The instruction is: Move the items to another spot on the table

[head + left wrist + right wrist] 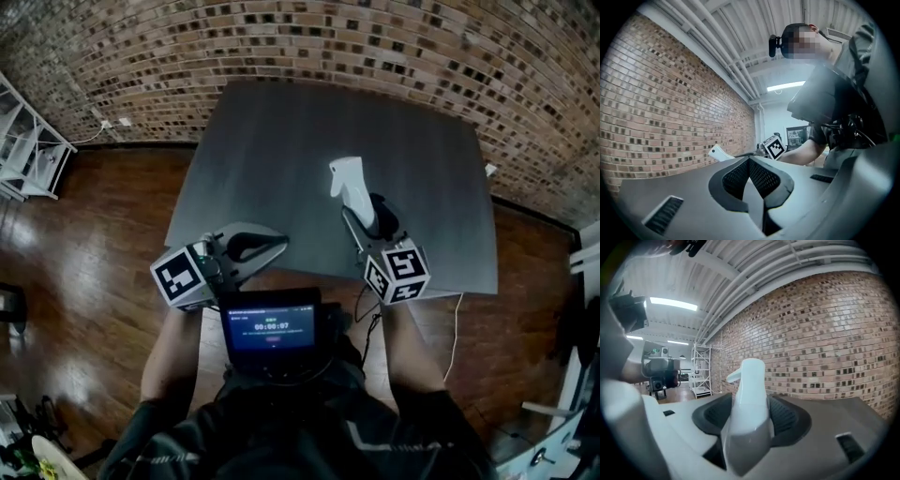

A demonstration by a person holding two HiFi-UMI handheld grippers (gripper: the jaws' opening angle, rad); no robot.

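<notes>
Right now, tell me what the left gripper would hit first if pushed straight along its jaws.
Most likely the right gripper, which holds the white item. The left gripper, jaws together and empty, points across the table toward it. Depth is unclear, so it might slide past.

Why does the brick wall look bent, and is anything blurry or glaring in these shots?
Head view: wide lens bows the brick wall around the table. Right gripper view: the white item in the right hand-held gripper looks soft. Left gripper view: the ceiling light glares white.
</notes>
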